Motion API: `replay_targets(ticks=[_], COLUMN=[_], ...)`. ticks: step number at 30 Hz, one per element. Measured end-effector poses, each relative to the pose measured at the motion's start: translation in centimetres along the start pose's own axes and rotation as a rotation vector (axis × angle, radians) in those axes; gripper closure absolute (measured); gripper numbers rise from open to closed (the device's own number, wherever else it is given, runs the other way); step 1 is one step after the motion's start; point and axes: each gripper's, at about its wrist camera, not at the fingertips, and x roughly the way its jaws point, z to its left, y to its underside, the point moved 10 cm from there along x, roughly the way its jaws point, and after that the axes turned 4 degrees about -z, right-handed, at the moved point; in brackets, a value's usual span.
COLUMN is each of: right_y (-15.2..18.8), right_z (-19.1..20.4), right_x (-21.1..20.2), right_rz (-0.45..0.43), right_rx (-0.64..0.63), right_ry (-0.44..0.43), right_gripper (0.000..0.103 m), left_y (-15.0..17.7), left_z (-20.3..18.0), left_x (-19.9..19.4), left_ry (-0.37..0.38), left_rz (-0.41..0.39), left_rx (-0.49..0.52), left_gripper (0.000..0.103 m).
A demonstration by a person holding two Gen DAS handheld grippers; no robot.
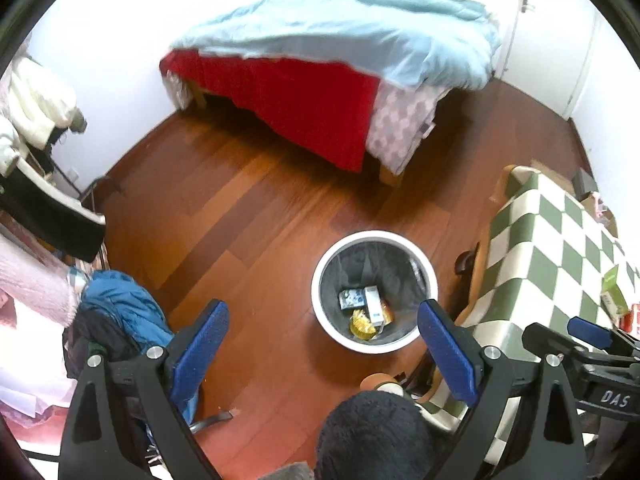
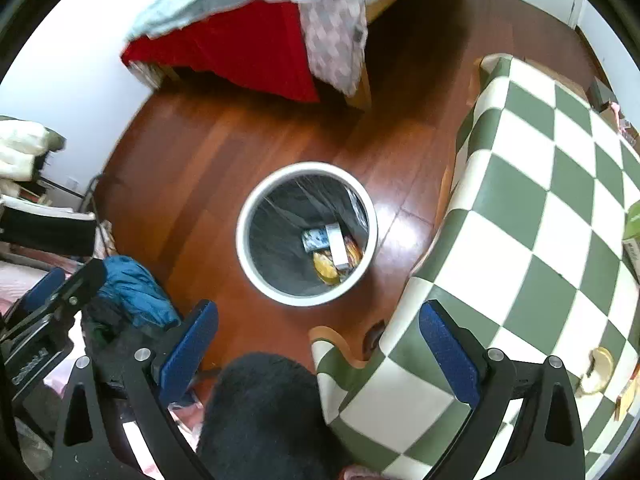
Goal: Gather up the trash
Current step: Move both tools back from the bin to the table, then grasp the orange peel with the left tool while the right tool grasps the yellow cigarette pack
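Observation:
A round white trash bin (image 1: 328, 320) with a dark liner stands on the wooden floor; it also shows in the right wrist view (image 2: 248, 264). Several packets lie in it: a white box (image 1: 373, 305), a blue-white pack (image 1: 352, 299) and a yellow wrapper (image 1: 362, 325). My left gripper (image 1: 324, 344) is open and empty, high above the bin. My right gripper (image 2: 320, 344) is open and empty, above the bin and the table edge. A green box (image 1: 614, 294) lies on the checkered table (image 1: 532, 280).
A bed (image 1: 320, 64) with blue cover and red sheet stands at the far side. A chair with blue clothes (image 1: 124, 312) is at the left. A roll of tape (image 2: 598, 368) lies on the table. My dark-haired head (image 2: 264, 416) shows below.

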Motion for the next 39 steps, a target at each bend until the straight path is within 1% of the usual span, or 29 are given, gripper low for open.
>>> replay_targets(ticks=[4, 8, 11, 13, 14, 15, 16, 17, 19, 22, 24, 25, 27, 30, 31, 33, 34, 35, 36, 37, 39], right_y=[0.2, 1.0, 2.2, 3.1, 3.6, 4.1, 4.4, 4.9, 6.0, 8.2, 10.4, 11.2, 13.5, 16.6, 17.7, 18.7, 19.1, 19.5, 19.6, 19.7, 19.6], right_z=[0.2, -0.5, -2.6, -4.8, -6.4, -8.3, -9.7, -12.0, -16.7, -24.6, -30.3, -32.3, -36.9, -42.1, -43.7, -45.3, -46.0, -46.6, -47.0, -47.2, -47.6], right_x=[-4.9, -10.1, -13.3, -14.9, -15.7, -16.5, -17.0, -17.7, -18.6, -19.6, -19.6, -19.4, -18.8, -17.5, -16.9, -15.8, -15.4, -15.0, -14.5, -14.2, -13.3], right_rz=[-0.08, -0.159, -0.205, -0.223, -0.234, -0.245, -0.253, -0.264, -0.274, -0.281, -0.264, -0.255, -0.234, -0.203, -0.19, -0.178, -0.173, -0.171, -0.167, -0.164, -0.156], right_rx=[0.026, 0.076, 0.136, 0.178, 0.202, 0.228, 0.245, 0.277, 0.343, 0.458, 0.541, 0.577, 0.658, 0.759, 0.797, 0.835, 0.848, 0.858, 0.862, 0.865, 0.866], right_ry=[-0.064, -0.135, -0.168, -0.169, -0.161, -0.148, -0.134, -0.105, -0.057, 0.035, 0.118, 0.14, 0.175, 0.221, 0.232, 0.234, 0.235, 0.235, 0.236, 0.236, 0.242], right_gripper=[0.001, 0.001, 0.001, 0.001, 0.001, 0.001, 0.001, 0.001, 0.001, 0.001, 0.001, 0.001, 0.001, 0.002, 0.002, 0.002, 0.002, 0.002, 0.002, 0.002, 0.002], left_y=[-0.9, -1.1, -1.0, -0.8, -0.4, -0.1, 0.5, 1.0, 2.6, 5.8, 8.2, 9.6, 12.0, 15.0, 15.6, 16.4, 16.6, 16.9, 17.1, 17.3, 17.6], left_z=[-1.7, -4.4, -7.5, -10.3, -12.2, -13.7, -16.1, -17.6, -22.1, -28.6, -32.7, -35.0, -38.4, -42.0, -42.9, -44.1, -44.7, -44.9, -45.0, -45.0, -45.1], left_x=[-3.5, -5.5, -6.3, -6.2, -5.8, -5.5, -4.8, -4.4, -3.2, -1.4, -0.2, 0.1, 0.7, 1.4, 1.7, 2.1, 2.3, 2.5, 2.7, 2.9, 3.1], left_ry=[0.028, 0.063, 0.092, 0.109, 0.131, 0.148, 0.174, 0.189, 0.222, 0.269, 0.299, 0.319, 0.353, 0.388, 0.395, 0.396, 0.39, 0.389, 0.391, 0.389, 0.399], left_rz=[-0.07, -0.097, -0.116, -0.125, -0.119, -0.11, -0.09, -0.077, -0.034, 0.054, 0.121, 0.151, 0.203, 0.252, 0.26, 0.255, 0.256, 0.263, 0.271, 0.277, 0.282], left_rx=[0.021, 0.037, 0.054, 0.083, 0.108, 0.125, 0.15, 0.165, 0.217, 0.299, 0.349, 0.382, 0.434, 0.489, 0.506, 0.532, 0.543, 0.549, 0.55, 0.549, 0.541], left_gripper=[0.007, 0.007, 0.007, 0.005, 0.0, 0.0, 0.0, 0.0, 0.0, 0.0, 0.0, 0.0, 0.0, 0.001, 0.005, 0.017, 0.03, 0.041, 0.046, 0.057, 0.061])
